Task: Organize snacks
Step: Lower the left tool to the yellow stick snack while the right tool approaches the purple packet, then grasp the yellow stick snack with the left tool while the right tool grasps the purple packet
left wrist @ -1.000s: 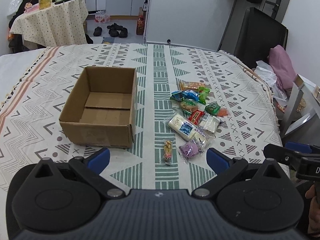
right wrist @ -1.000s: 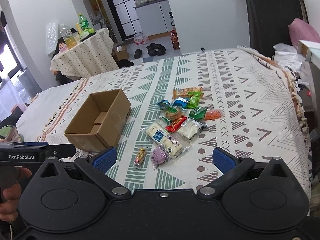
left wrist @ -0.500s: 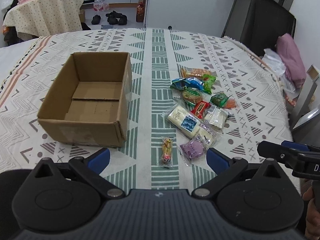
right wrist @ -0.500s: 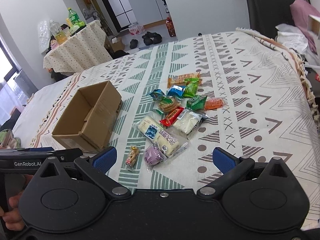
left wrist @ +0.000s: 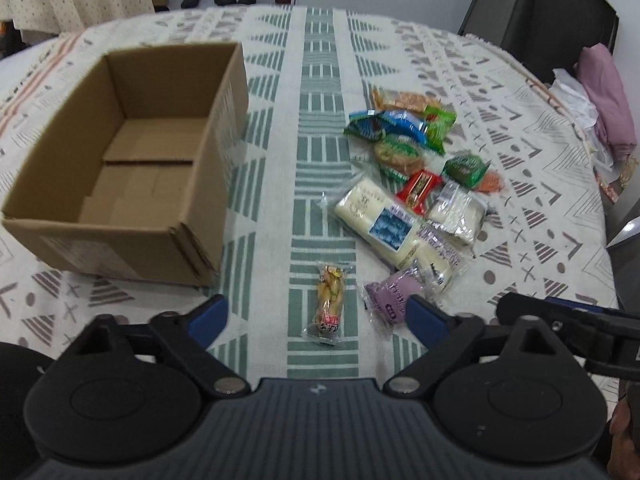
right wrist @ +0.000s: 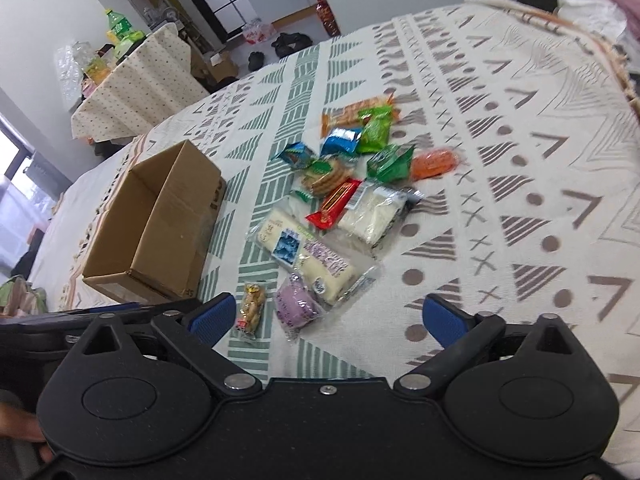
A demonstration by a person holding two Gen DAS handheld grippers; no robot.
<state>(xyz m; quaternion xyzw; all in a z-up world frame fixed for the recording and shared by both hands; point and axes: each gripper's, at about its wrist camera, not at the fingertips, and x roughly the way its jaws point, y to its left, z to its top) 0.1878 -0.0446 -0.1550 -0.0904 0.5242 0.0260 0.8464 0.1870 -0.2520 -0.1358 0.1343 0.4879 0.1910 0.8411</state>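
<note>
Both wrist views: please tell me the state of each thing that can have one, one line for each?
cardboard box: open on top, upright, nothing inside.
left gripper: fingers open, holding nothing.
right gripper: fingers open, holding nothing.
small yellow snack: sealed, flat on the cloth, apart from the pile.
purple snack: sealed, at the pile's near edge.

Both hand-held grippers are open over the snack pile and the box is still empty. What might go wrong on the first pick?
1. The purple snack lies against the clear-wrapped white bars; the left hand-held gripper may snag both wrappers.
2. The small peanut pack is slim and glossy, so it may slip free.
3. The right hand-held gripper hovers close beside the left; they may collide on the way to the cardboard box.
</note>
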